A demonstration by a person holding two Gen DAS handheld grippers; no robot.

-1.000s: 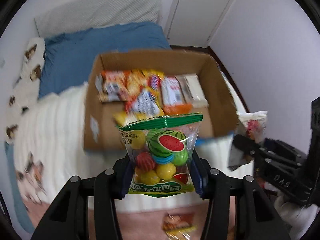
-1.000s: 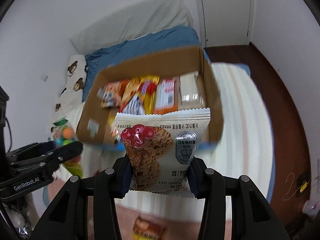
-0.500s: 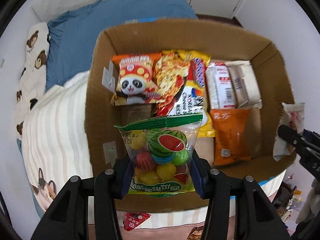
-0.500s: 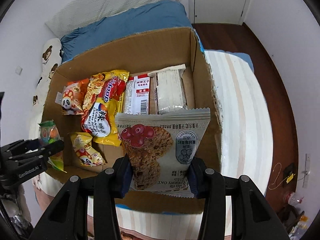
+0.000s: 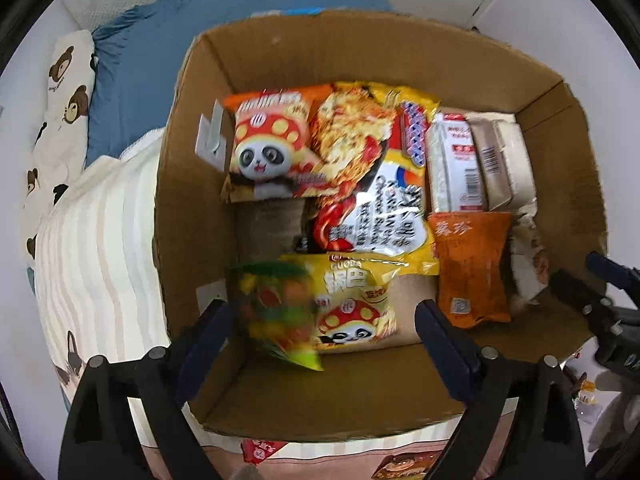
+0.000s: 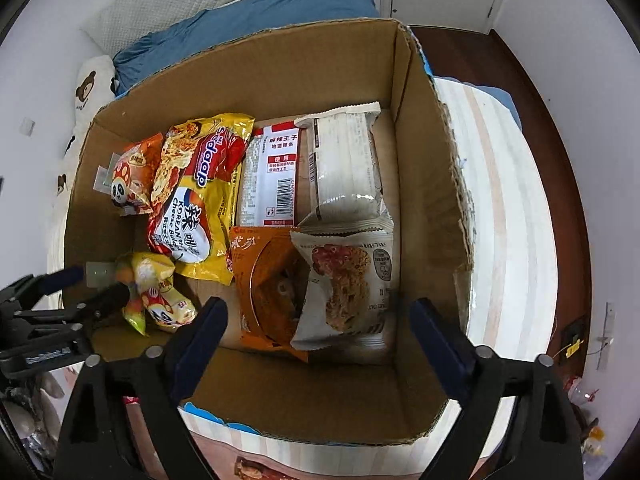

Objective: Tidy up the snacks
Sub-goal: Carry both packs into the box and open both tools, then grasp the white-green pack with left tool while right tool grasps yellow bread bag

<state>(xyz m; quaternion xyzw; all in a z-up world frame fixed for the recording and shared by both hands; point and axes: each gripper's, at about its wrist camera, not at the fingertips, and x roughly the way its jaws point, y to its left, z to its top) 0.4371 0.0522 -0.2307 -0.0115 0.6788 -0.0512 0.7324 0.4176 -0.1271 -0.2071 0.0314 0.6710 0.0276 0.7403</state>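
Note:
A cardboard box (image 5: 360, 396) (image 6: 280, 76) on the bed holds several snack packs. My left gripper (image 5: 322, 330) is open above the box's near left corner; the fruit candy bag (image 5: 280, 312) is blurred, falling free between its fingers beside a yellow panda snack bag (image 5: 356, 308). My right gripper (image 6: 318, 328) is open above the near right part of the box; the white oat cookie pack (image 6: 348, 284) lies below it, leaning on an orange pack (image 6: 264, 280). The left gripper also shows in the right wrist view (image 6: 80, 292).
The box also holds an orange panda bag (image 5: 272, 148), a yellow noodle pack (image 6: 192, 196), a white-red pack (image 6: 276, 176) and a pale wafer pack (image 6: 348, 164). Striped bedding (image 6: 504, 216) surrounds the box. More snacks (image 5: 264, 450) lie below its near wall.
Both grippers have opened and let go of their packs. The candy bag is dropping into the box at left; the oat cookie pack has landed at right. Both grippers moved closer over the box.

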